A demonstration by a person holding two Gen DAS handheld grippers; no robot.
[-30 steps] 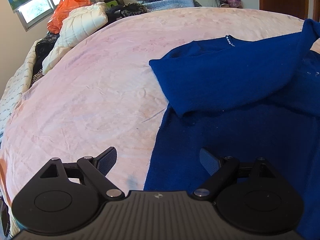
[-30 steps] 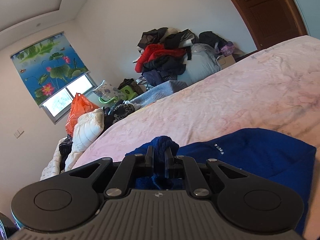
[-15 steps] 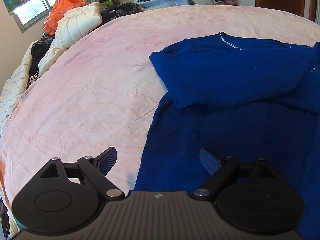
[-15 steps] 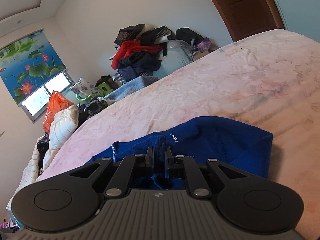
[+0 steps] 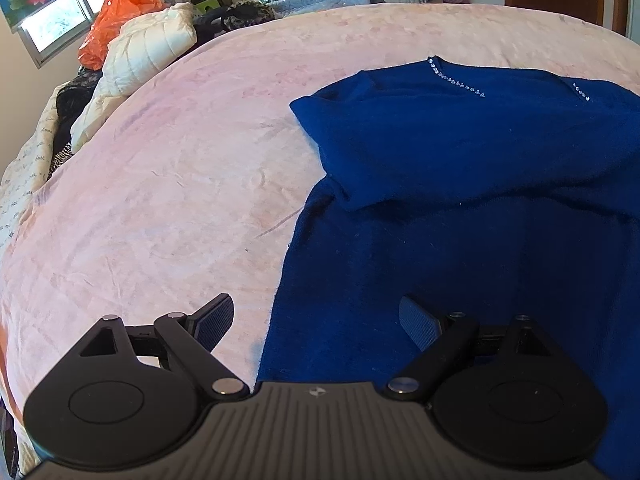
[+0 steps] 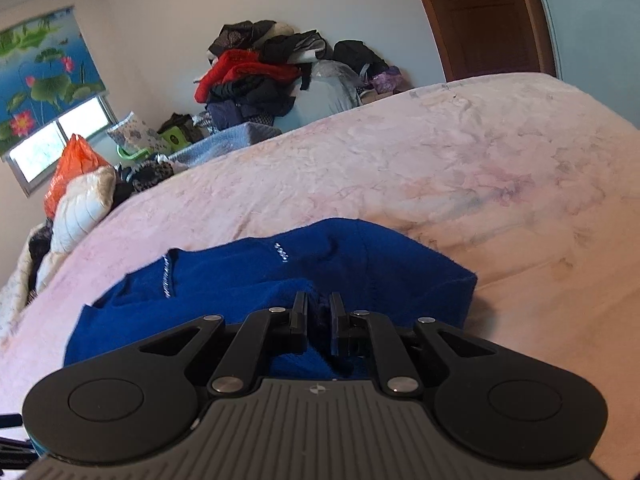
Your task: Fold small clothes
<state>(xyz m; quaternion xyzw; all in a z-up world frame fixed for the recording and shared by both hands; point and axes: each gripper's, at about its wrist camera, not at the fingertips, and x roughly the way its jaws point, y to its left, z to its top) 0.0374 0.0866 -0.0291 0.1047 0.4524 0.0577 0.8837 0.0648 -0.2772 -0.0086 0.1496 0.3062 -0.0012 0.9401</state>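
A dark blue sweater (image 5: 460,152) with a beaded neckline lies on the pink bed (image 5: 180,180), its upper part folded over the body. My left gripper (image 5: 316,312) hovers open over the sweater's left edge, one finger above the bedspread and the other above the blue cloth, with nothing gripped. In the right wrist view my right gripper (image 6: 319,308) is low over the sweater (image 6: 240,276), its jaws nearly together and pinching a fold of blue fabric, probably a sleeve.
A white quilted jacket (image 5: 140,56) and an orange plastic bag (image 5: 116,16) lie at the bed's far left. A heap of clothes (image 6: 256,76) is piled against the back wall. A brown door (image 6: 488,20) stands at the right. Bare pink bedspread (image 6: 440,168) lies beyond the sweater.
The right gripper has sunk toward the bed with the blue fabric in its jaws. In the left view the lifted part at the right has come down flat, and the beaded neckline now shows.
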